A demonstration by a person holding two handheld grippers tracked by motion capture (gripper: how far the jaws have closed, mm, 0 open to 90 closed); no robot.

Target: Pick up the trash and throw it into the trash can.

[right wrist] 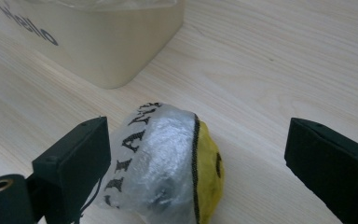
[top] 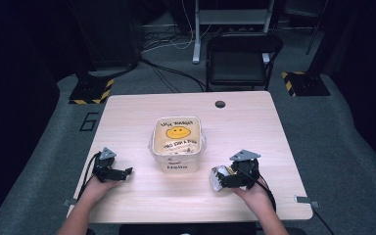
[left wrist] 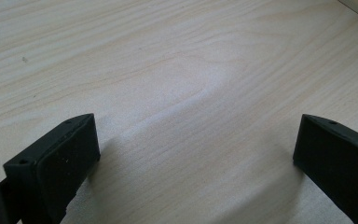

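Observation:
A cream box [top: 177, 164] marked "Hello" stands at the middle of the wooden table [top: 254, 132], lined with a plastic bag showing a yellow smiley [top: 178, 131]. Right of the box lies a crumpled bundle of clear plastic [right wrist: 168, 158] with black letters and a yellow patch. My right gripper [right wrist: 196, 154] is open around it; the bundle rests against the left jaw and is well apart from the other. In the high view the bundle [top: 218, 176] sits at the right gripper's [top: 222, 180] tips. My left gripper [left wrist: 196, 149] is open over bare wood, left of the box [top: 126, 172].
A round cable hole [top: 220, 104] is near the table's far edge. A black folding chair [top: 242, 58] stands behind the table. Stands with yellow-black striped bases [top: 93, 92] and cables lie on the grey floor. The box's corner [right wrist: 107, 51] is close ahead of the bundle.

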